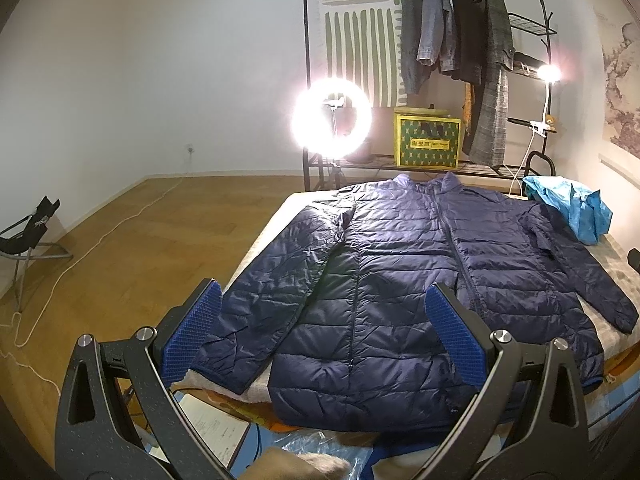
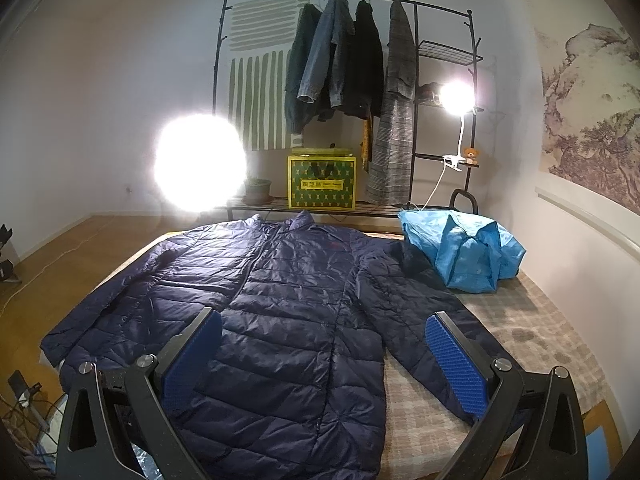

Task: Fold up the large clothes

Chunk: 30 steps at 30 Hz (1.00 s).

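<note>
A navy quilted puffer jacket (image 1: 400, 272) lies flat and face up on the bed, zipped, collar at the far end, both sleeves spread down its sides. It also shows in the right wrist view (image 2: 280, 312). My left gripper (image 1: 324, 336) is open and empty, held above the jacket's near left hem and left sleeve. My right gripper (image 2: 324, 352) is open and empty, held above the jacket's near right side, its right finger over the right sleeve (image 2: 420, 320).
A blue plastic bag (image 2: 464, 248) sits on the checked bed cover (image 2: 532, 332) at the far right. A clothes rack (image 2: 360, 80) with hanging coats, a yellow-green box (image 2: 320, 184) and two bright lamps stand behind the bed. Wooden floor (image 1: 140, 232) lies left.
</note>
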{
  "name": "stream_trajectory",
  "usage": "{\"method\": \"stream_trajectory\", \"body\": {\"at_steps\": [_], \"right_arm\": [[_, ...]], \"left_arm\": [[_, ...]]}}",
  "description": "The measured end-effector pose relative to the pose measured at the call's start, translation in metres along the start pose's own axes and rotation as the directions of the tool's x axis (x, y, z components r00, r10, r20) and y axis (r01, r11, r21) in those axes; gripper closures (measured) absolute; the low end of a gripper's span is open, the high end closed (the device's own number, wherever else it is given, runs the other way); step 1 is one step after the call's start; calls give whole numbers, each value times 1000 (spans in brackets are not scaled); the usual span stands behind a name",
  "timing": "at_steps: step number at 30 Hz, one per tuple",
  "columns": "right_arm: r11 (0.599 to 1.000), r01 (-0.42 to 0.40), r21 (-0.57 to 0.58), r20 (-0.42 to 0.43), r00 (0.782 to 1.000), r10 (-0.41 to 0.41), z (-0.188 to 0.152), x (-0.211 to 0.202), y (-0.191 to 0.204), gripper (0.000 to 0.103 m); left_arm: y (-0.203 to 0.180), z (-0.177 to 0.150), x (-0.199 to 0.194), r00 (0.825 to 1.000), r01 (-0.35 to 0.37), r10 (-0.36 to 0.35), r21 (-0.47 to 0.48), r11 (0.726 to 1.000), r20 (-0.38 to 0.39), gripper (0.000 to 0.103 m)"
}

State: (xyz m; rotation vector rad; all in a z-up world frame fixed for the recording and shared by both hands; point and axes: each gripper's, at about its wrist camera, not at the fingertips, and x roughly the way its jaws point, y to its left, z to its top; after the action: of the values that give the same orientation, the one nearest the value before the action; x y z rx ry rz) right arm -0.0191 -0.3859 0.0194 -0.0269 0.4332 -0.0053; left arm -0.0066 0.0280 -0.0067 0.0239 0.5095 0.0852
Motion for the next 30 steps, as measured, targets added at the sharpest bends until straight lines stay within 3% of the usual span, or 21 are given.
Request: {"method": "stream_trajectory", "body": {"at_steps": [9,19,30], "right_arm": [[1000,-27,-2,3,1000,27,6,3,12,0],[999,-18,-27,-4,1000,18,20,16,40,0],[997,-75,-14,-10,997,74,42,40,64,0]], "left_arm": [[7,-3,5,999,-35,35,-18,999,-22,0],[27,-13,27,993,-37,26,-92,995,-114,0],[38,-26,66,970,-21,-20,-164,986,-244,5]]}}
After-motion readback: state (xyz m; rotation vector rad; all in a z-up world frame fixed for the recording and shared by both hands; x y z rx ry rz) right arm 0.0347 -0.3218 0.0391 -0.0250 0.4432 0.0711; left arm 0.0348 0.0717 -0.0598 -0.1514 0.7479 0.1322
